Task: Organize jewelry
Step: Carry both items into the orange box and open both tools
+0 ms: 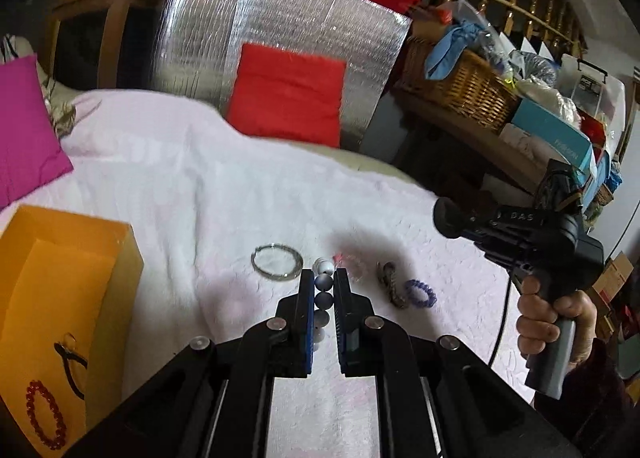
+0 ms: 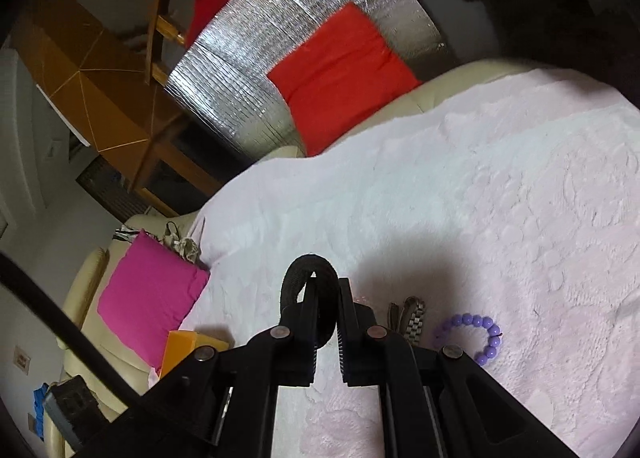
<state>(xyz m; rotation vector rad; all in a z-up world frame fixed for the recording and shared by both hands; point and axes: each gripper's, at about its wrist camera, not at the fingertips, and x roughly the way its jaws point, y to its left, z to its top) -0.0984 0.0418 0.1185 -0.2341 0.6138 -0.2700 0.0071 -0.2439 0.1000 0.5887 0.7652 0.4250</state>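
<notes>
My left gripper (image 1: 323,278) is shut on a grey and white bead bracelet (image 1: 323,285), held just above the white bedspread (image 1: 240,186). My right gripper (image 2: 324,286) is shut on a black band bracelet (image 2: 296,270); the device also shows in the left wrist view (image 1: 520,234). On the bedspread lie a silver bangle (image 1: 277,261), a pale pink bead bracelet (image 1: 354,263), a metal watch strap (image 1: 391,283) (image 2: 414,318) and a purple bead bracelet (image 1: 420,292) (image 2: 480,334). An orange box (image 1: 56,298) at lower left holds a red bead bracelet (image 1: 44,414) and a dark cord piece (image 1: 72,362).
A magenta cushion (image 1: 24,130) (image 2: 148,298) lies at the left, a red cushion (image 1: 288,94) against a silver foil panel (image 1: 280,18) behind. A wicker basket (image 1: 456,86) and cluttered shelf stand at the right. The orange box corner (image 2: 184,346) shows in the right wrist view.
</notes>
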